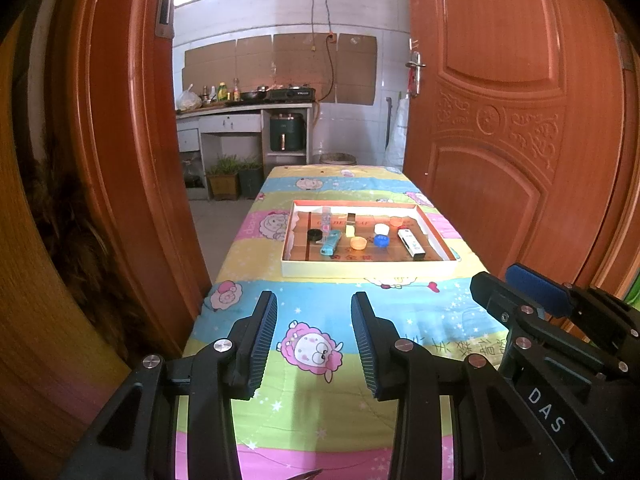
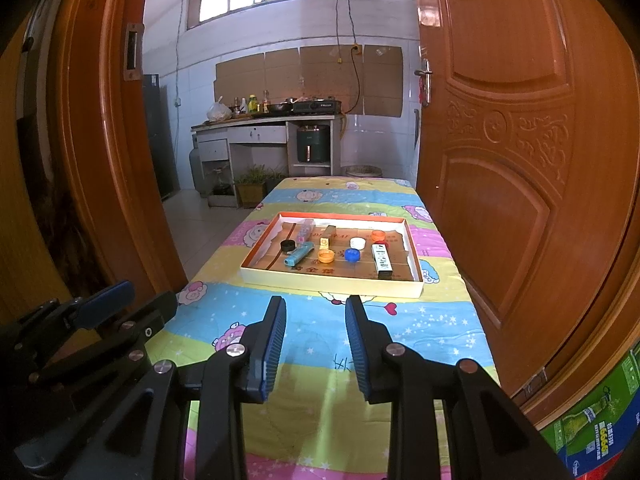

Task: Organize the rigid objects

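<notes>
- The left tool hangs over the near end of the desk. Its jaws stand apart and nothing is between them.
- The right tool hangs beside it, also over the near end. Its jaws stand apart too, and they grip nothing.
- The desk has a bright cloth with cartoon sheep on it.
- A flat tray sits in the middle of the desk, well ahead of both tools.
- All the small things lie inside the tray. From the left there is a black cap, then a blue lighter lying flat.
- Behind the lighter is a small clear bottle.
- Next comes a small yellow box, an orange cap, a blue cap and a white cap.
- Farther back is another orange cap.
- On the right side lies a long white box with a dark end.
- Big wooden doors stand on both sides.
</notes>
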{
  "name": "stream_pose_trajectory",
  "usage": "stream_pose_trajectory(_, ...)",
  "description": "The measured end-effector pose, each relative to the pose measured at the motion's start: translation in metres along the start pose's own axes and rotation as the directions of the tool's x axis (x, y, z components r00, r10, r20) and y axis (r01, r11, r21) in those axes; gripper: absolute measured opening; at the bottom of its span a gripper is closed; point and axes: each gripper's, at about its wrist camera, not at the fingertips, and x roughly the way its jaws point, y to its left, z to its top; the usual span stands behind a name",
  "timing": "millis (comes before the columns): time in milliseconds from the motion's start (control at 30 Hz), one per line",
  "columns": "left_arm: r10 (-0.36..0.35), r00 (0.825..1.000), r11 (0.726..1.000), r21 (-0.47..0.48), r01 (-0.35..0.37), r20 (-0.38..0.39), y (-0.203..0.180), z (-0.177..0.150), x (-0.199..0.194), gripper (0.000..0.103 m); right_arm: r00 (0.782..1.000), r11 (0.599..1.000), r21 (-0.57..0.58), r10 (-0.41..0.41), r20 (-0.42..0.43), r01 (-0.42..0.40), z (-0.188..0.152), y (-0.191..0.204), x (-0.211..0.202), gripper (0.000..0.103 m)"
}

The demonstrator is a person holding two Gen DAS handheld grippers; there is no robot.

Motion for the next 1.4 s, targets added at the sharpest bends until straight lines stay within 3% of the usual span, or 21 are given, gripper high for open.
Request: stream_pose_trajectory(1400, -0.009, 1.0, 1.0, -0.001, 0.009, -0.006, -0.0018, -0.0036, 0.0021, 0.04, 1.0, 1.0, 0.0, 0.004, -0.01, -0.004, -0.0037, 0.0025, 0.0032, 0.031)
